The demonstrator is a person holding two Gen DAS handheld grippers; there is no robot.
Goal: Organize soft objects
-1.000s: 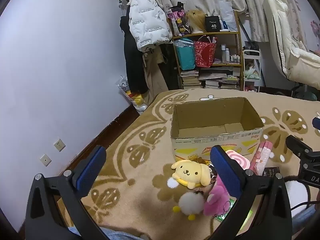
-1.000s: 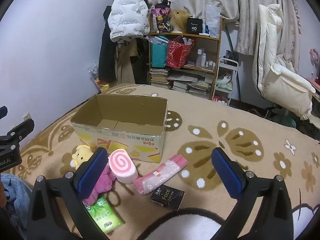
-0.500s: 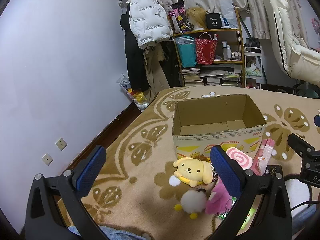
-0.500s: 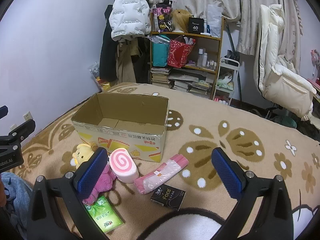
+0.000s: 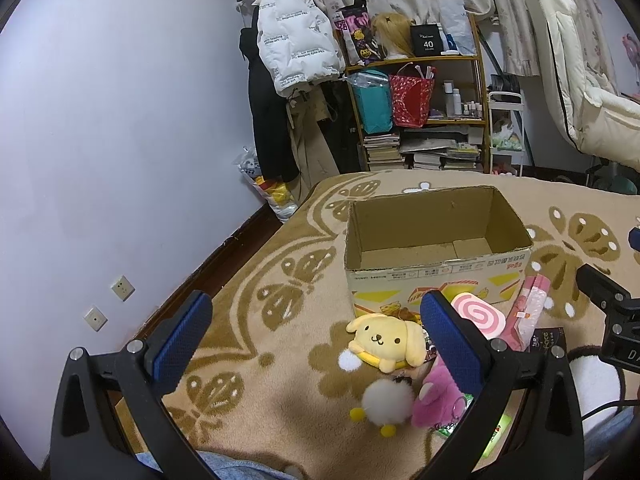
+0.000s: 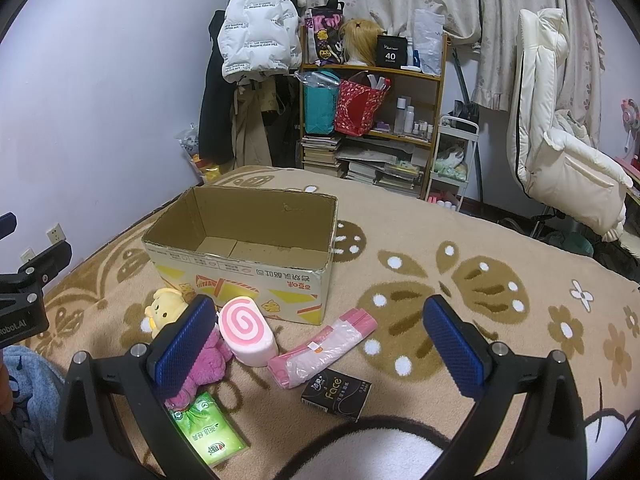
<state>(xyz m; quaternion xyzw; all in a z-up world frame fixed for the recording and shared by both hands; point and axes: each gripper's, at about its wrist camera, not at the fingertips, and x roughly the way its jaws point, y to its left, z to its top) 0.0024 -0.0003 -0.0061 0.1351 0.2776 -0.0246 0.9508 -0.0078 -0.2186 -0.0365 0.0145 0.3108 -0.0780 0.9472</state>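
An open cardboard box (image 6: 244, 256) sits on a tan carpet (image 6: 460, 280) patterned with brown butterflies, and nothing shows inside it. The soft things lie in a loose cluster just in front of the box's printed front wall.

Touching that front wall is a pink swirl-roll cushion (image 6: 247, 330). To the left of the box's front corner lies a yellow dog plush (image 5: 386, 340), face up. In front of the dog, farther from the box, sits a white fluffy ball with small yellow feet (image 5: 386, 402), and just beside it a pink plush (image 5: 438, 394), partly hidden behind one finger of the left tongs. In front of the pink plush, farther still from the box, is a green tissue pack (image 6: 208, 428).

Off the box's front right corner lies a pink plastic-wrapped packet (image 6: 324, 348), angled away from the box. A black tissue pack marked "Face" (image 6: 336, 392) lies just in front of the packet, away from the box.

The left tongs (image 5: 316, 340) hang above the carpet to the left of the box's front, spread wide and gripping nothing. The right tongs (image 6: 320, 344) hover over the packet in front of the box, likewise spread wide and empty.

Behind the box, against the wall, stands a shelf (image 6: 372, 120) crowded with bags, bottles and stacked books, with a white puffer jacket (image 6: 256, 24) hanging to its left.
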